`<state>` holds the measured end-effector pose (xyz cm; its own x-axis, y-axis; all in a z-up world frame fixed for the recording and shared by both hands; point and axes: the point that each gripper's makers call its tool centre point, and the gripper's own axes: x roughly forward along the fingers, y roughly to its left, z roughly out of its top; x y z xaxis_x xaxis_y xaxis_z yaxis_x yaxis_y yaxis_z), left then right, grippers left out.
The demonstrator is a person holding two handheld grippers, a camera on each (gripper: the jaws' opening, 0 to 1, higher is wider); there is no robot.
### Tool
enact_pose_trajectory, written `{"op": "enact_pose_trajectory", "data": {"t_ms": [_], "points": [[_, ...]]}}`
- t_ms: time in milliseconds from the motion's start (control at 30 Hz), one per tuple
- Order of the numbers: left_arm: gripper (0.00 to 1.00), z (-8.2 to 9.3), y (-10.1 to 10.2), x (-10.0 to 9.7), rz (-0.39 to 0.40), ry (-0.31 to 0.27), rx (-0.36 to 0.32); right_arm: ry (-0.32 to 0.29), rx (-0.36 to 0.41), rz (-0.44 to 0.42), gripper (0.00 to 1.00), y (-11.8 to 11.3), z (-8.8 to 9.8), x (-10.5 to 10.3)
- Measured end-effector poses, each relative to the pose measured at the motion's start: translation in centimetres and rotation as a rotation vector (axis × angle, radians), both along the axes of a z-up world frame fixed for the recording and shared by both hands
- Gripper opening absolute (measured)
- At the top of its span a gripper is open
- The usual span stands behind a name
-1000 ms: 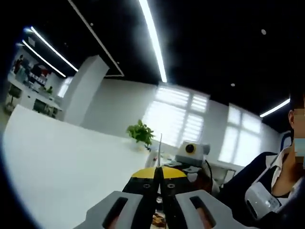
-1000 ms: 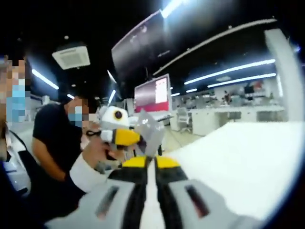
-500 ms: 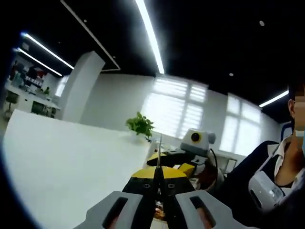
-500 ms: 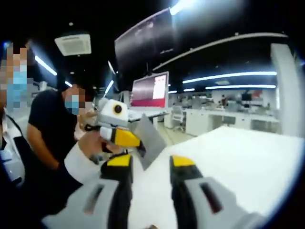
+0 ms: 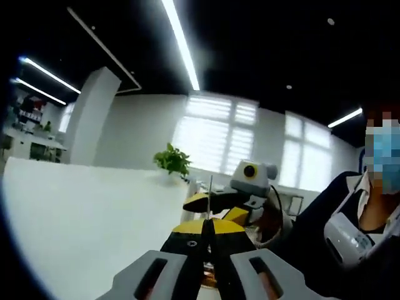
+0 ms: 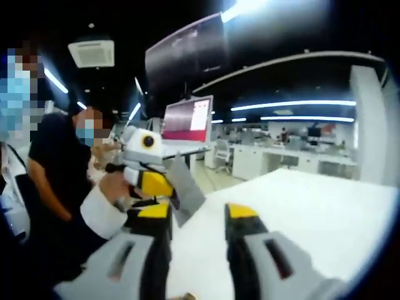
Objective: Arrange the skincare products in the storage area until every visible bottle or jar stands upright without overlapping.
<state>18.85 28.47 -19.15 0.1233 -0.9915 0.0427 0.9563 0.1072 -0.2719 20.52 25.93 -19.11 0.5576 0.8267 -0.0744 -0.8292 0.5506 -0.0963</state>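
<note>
In the left gripper view, the left gripper [image 5: 209,226] rises from the near edge with its yellow-tipped jaws pressed together, a thin blade-like sliver standing up between them. Just beyond it the right gripper [image 5: 215,205] comes in from the right, jaws apart with nothing between them, over a white table [image 5: 81,212]. Farther off stand a potted plant [image 5: 170,160] and bright windows [image 5: 215,137]. In the right gripper view, the right gripper [image 6: 192,212] spreads wide over the same table, the left gripper [image 6: 167,187] held by a hand [image 6: 119,187] just to its left. The skincare bottles and jars cannot be made out in either view.
</note>
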Motion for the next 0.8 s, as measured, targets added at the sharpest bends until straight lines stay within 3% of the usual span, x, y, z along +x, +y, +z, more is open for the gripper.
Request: {"op": "enact_pose_trajectory", "data": {"t_ms": [233, 400, 467, 700, 800], "points": [[0.01, -0.9, -0.1, 0.9, -0.004, -0.015, 0.061, -0.059, -0.037, -0.033, 0.32, -1.0, 0.6, 0.6], [0.01, -1.4, -0.7, 0.2, -0.033, -0.018, 0.089, -0.106, -0.098, -0.014, 0.25, -0.7, 0.2, -0.1], [0.01, -2.0, -1.0, -0.2, -0.037, -0.053, 0.134, -0.134, -0.11, -0.003, 0.21, -0.4, 0.0, -0.5], [0.01, -1.8, -1.8, -0.9, -0.052, -0.056, 0.132, -0.152, -0.158, 0.023, 0.17, 0.0, -0.9, -1.2], [0.01, -1.9, -1.9, -0.6, -0.04, -0.055, 0.134, -0.155, -0.171, 0.009, 0.09, -0.5, -1.1, -1.3]]}}
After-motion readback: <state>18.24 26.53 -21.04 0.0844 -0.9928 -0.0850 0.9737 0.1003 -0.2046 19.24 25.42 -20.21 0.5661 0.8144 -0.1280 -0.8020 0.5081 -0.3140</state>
